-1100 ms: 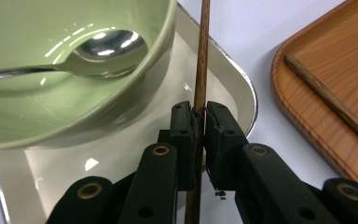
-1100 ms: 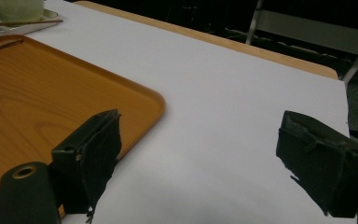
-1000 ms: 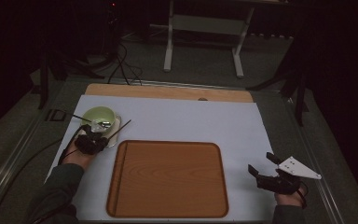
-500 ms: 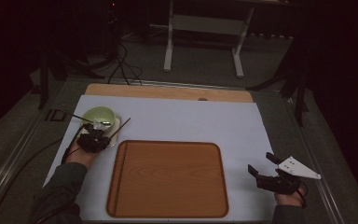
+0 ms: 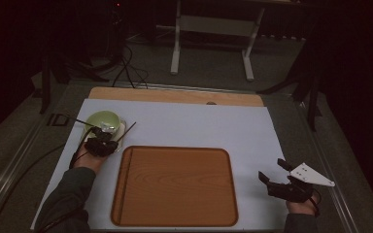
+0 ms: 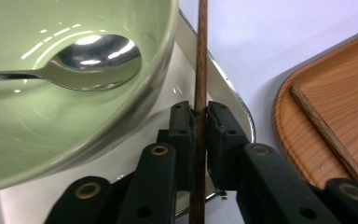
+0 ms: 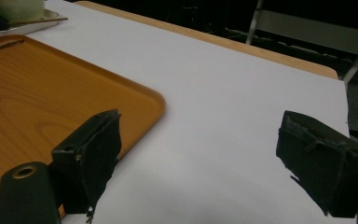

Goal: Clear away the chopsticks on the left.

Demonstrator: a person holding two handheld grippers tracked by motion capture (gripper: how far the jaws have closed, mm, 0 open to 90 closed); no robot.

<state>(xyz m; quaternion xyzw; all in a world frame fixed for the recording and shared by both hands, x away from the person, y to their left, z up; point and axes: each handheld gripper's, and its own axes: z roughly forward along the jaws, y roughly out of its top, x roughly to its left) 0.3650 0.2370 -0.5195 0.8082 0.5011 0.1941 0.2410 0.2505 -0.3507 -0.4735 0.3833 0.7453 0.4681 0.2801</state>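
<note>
**White worktop in a dark room, one chopstick gripped**

A white sheet covers the worktop (image 5: 194, 124), with a strip of bare wood along its far edge; beyond it the room is dark, with a pale metal frame (image 5: 212, 36) standing on the floor and cables trailing near the far-left corner. One wooden tray (image 5: 175, 187) lies at the near edge, middle; one green bowl (image 5: 102, 120) sits on a silvery plate (image 6: 223, 88) toward the left edge, holding one spoon (image 6: 91, 59). Two chopsticks: one chopstick (image 6: 199, 70) clenched between the left gripper (image 6: 198, 116) fingers beside the bowl, over the plate; a second chopstick (image 6: 328, 135) lies inside the tray's left rim, its near end cut off. The right gripper (image 7: 198, 154) hovers near the near-right corner, fingers released and wide apart; the plate's outline is largely hidden by the bowl.
</note>
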